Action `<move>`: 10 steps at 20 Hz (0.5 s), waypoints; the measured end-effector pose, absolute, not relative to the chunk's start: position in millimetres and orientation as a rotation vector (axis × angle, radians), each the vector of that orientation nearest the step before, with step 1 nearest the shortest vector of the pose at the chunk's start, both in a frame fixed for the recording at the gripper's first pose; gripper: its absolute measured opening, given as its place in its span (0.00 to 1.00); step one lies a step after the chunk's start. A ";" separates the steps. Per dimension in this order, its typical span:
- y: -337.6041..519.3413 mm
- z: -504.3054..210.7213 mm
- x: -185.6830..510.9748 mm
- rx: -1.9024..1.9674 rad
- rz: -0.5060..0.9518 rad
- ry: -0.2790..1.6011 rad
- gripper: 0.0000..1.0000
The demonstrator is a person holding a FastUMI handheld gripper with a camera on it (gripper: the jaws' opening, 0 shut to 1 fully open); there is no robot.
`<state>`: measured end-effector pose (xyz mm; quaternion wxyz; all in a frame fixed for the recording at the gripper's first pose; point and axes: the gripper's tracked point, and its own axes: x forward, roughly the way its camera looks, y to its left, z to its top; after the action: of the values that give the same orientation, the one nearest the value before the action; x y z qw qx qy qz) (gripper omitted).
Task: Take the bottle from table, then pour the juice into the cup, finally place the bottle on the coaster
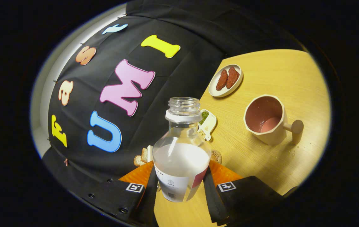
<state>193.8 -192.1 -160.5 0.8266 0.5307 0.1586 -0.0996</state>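
Observation:
My gripper (181, 184) is shut on the bottle (181, 151), a clear uncapped one with a white label, about half full of pale liquid, held between both fingers and lifted above the table. The view is rolled, so the tabletop slants. Beyond the fingers and to the right stands the beige cup (266, 119) with a pink inside and a wooden handle; a little pink liquid lies at its bottom. The round brown coaster (216, 156) peeks out on the table just behind the bottle's right shoulder, mostly hidden by it.
A white oval dish (226, 80) with two red-brown pieces sits far back on the wooden table (280, 75). A small white divided tray (207, 123) with green bits lies behind the bottle's neck. Bread pieces (141, 157) rest left of the bottle by the booth wall.

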 end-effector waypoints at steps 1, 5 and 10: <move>-194.7 -164.6 194.6 1.174 -0.224 0.342 0.70; -199.6 -172.8 199.0 1.336 -0.296 0.362 0.70; -208.7 -183.8 196.4 1.521 -0.368 0.372 0.70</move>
<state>196.4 -208.7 -183.8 0.6936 0.6811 0.1666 -0.1650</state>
